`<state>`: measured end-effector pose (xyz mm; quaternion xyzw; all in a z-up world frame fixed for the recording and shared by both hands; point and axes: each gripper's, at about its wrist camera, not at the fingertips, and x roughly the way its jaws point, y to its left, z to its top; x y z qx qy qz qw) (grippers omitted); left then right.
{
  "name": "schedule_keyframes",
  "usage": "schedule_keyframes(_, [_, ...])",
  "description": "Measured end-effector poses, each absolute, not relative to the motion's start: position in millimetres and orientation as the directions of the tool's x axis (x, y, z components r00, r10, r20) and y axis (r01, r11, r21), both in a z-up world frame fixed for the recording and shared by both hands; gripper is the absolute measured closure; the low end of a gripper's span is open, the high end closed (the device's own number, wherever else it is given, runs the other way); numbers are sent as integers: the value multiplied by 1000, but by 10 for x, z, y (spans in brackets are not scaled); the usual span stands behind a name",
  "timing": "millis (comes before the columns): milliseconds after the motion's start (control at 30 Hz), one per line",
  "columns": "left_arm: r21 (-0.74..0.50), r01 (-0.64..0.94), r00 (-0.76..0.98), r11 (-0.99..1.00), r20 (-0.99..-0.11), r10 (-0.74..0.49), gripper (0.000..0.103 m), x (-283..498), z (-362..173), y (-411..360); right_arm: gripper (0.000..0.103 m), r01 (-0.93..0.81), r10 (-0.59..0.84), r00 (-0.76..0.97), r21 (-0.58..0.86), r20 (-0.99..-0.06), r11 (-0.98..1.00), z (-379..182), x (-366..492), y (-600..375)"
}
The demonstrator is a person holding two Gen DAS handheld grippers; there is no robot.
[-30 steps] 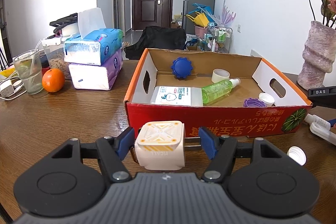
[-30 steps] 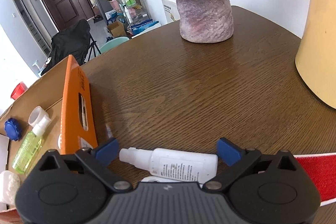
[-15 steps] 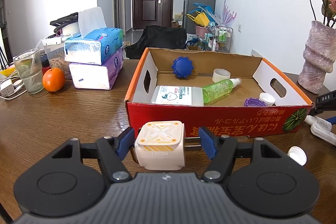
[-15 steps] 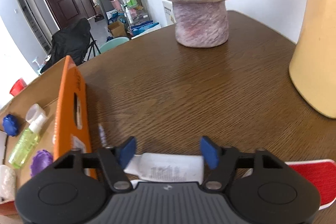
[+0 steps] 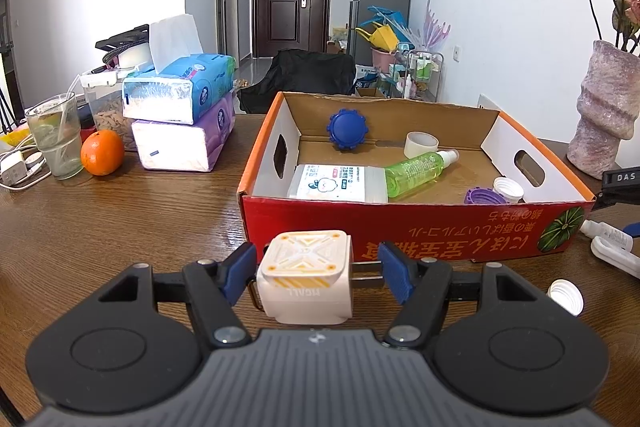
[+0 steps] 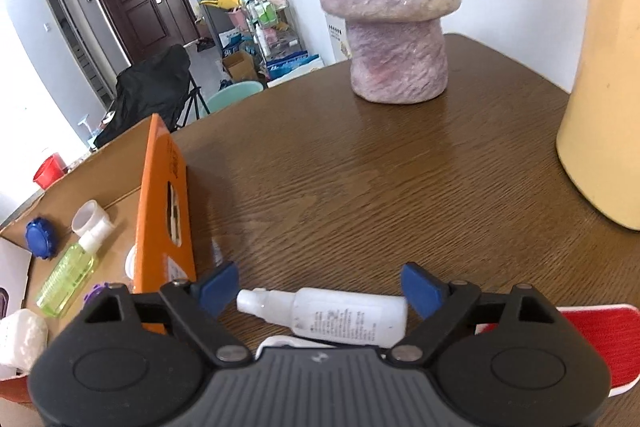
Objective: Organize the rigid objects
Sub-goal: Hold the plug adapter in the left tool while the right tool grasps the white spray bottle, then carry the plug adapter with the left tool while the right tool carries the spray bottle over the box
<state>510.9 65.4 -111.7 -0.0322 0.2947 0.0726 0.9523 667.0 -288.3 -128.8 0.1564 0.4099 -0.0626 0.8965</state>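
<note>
Six things already lying inside the cardboard box (image 5: pixel 400 227) straight ahead of the left gripper (image 5: pixel 316 267): blue lid (image 5: pixel 347 129), tape roll (image 5: pixel 421 143), green spray bottle (image 5: pixel 416 173), labelled white pack (image 5: pixel 336 183), purple cap (image 5: pixel 480 195), white cap (image 5: pixel 508 187). Probably past halfway, judging by that.

Left gripper clamped on a white cube-shaped plug (image 5: pixel 306 273), one pad at its side and the other against its metal prongs, just short of the box's front wall; not yet dropped in.

Right gripper (image 6: pixel 320 285) open, jaws just widened, with a small white bottle (image 6: pixel 344 319) lying crosswise between the pads on the worktop (image 6: pixel 360 187). Right pad about at the bottle's base, clear gap at the nozzle end, so not gripped. Orange box wall just to the left of that gripper.

Left to do, apparently: plug into the box, then the small bottle, then a loose white cap (image 5: pixel 565 295) on the worktop to the right of the left gripper. Also a white looped piece (image 6: pixel 276 341) tucked close under the right gripper, mostly hidden.
</note>
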Motion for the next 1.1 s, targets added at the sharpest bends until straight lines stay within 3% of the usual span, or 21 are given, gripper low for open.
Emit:
schedule_keyframes(333, [-19, -158, 815, 987, -567, 119, 35, 5106, -1115, 652, 11, 237, 31, 636, 233, -771, 943, -1411, 6720, -2878])
schedule_keyframes(600, [-19, -158, 815, 987, -567, 119, 35, 5100, -1111, 653, 39, 223, 7, 637, 193, -771, 956, -1394, 6673, -2905])
schedule_keyframes(700, [-19, -159, 815, 987, -567, 120, 35, 5100, -1111, 652, 53, 229, 5, 637, 195, -771, 954, -1385, 6646, -2978])
schedule_keyframes(767, [-19, -158, 815, 987, -567, 120, 35, 5100, -1111, 651, 70, 237, -5, 636, 189, -772, 953, -1384, 6630, -3027])
schedule_keyframes(1100, [-18, -154, 819, 988, -561, 117, 35, 5090, -1086, 626, 76, 215, -23, 686, 172, -727, 961, -1362, 6480, -3053])
